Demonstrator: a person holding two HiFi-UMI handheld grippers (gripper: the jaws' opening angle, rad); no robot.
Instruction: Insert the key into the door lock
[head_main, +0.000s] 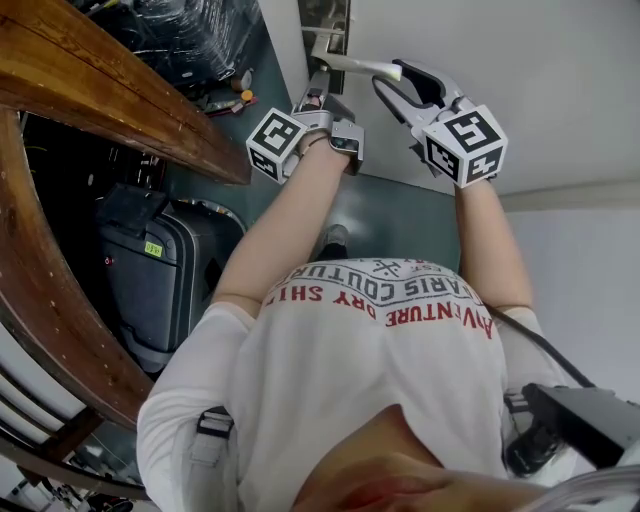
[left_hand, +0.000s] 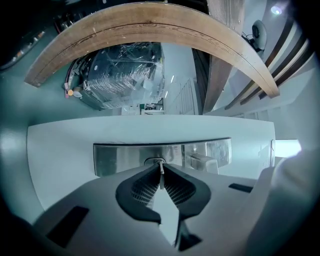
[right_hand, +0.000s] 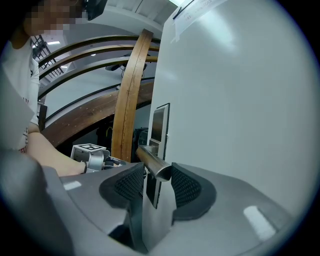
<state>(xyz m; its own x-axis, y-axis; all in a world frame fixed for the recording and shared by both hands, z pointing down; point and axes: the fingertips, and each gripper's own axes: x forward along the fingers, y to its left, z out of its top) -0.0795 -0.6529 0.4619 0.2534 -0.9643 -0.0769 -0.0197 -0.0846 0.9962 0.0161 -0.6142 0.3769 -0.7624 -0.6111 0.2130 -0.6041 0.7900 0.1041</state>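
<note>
My left gripper (left_hand: 161, 167) is shut on a thin metal key (left_hand: 160, 176), which stands on edge between the black pads. The key's tip meets the keyhole (left_hand: 154, 161) in the steel lock plate (left_hand: 115, 159) on the white door's edge; how deep it sits is hidden. In the head view, this gripper (head_main: 318, 97) points at the door edge below the lever. My right gripper (right_hand: 157, 172) is shut on the end of the steel door handle (right_hand: 150, 157), a pad on each side. The head view shows the right gripper (head_main: 393, 78) on the handle (head_main: 358, 66).
A curved wooden beam (head_main: 110, 90) runs along the left, close to my left arm. Below it, a grey case (head_main: 165, 270) stands on the floor. A plastic-wrapped load (left_hand: 122, 75) sits beyond the door. The white door face (right_hand: 235, 100) fills the right.
</note>
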